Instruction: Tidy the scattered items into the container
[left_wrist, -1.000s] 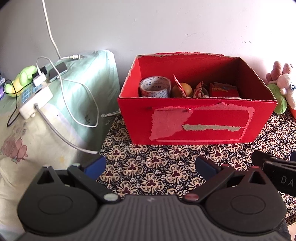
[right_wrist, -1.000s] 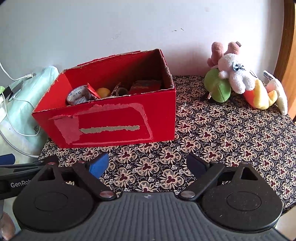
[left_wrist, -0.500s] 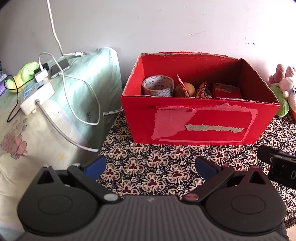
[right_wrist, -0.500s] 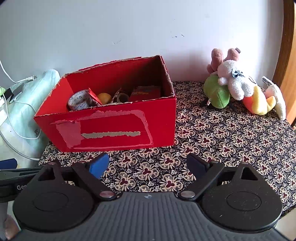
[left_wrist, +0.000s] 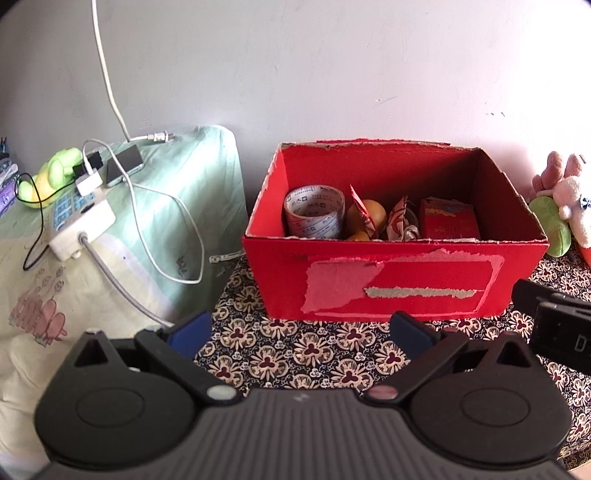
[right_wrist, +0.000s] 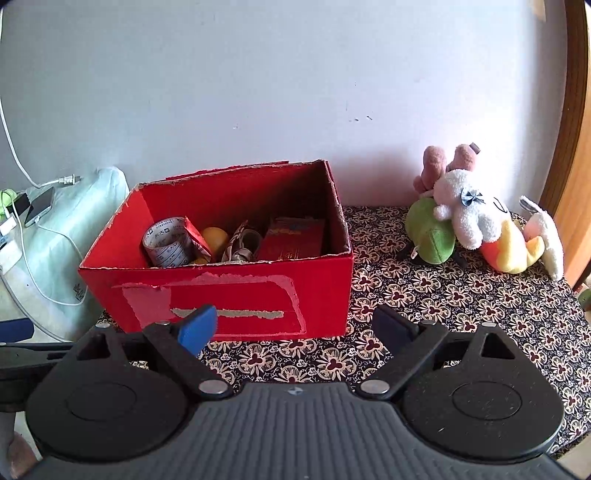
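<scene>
A red cardboard box (left_wrist: 399, 288) (right_wrist: 236, 295) stands on the flower-patterned table. Inside it are a roll of printed tape (left_wrist: 314, 212) (right_wrist: 166, 242), an orange fruit (left_wrist: 371, 212) (right_wrist: 216, 236), folded red-and-white paper (left_wrist: 397, 218), and a small red carton (left_wrist: 448, 221) (right_wrist: 295, 240). My left gripper (left_wrist: 301, 330) is open and empty, in front of the box. My right gripper (right_wrist: 295, 326) is open and empty, also in front of the box; its body shows in the left wrist view (left_wrist: 554, 321).
Plush toys (right_wrist: 476, 225) lie on the table at the right, by a wooden door frame (right_wrist: 569, 147). At the left, a cloth-covered surface (left_wrist: 122, 236) holds a power strip (left_wrist: 81, 225), phone (left_wrist: 123, 164) and cables. A wall rises behind.
Both grippers have pulled back and risen a little from the box, so more of its inside shows. Both stay open and empty.
</scene>
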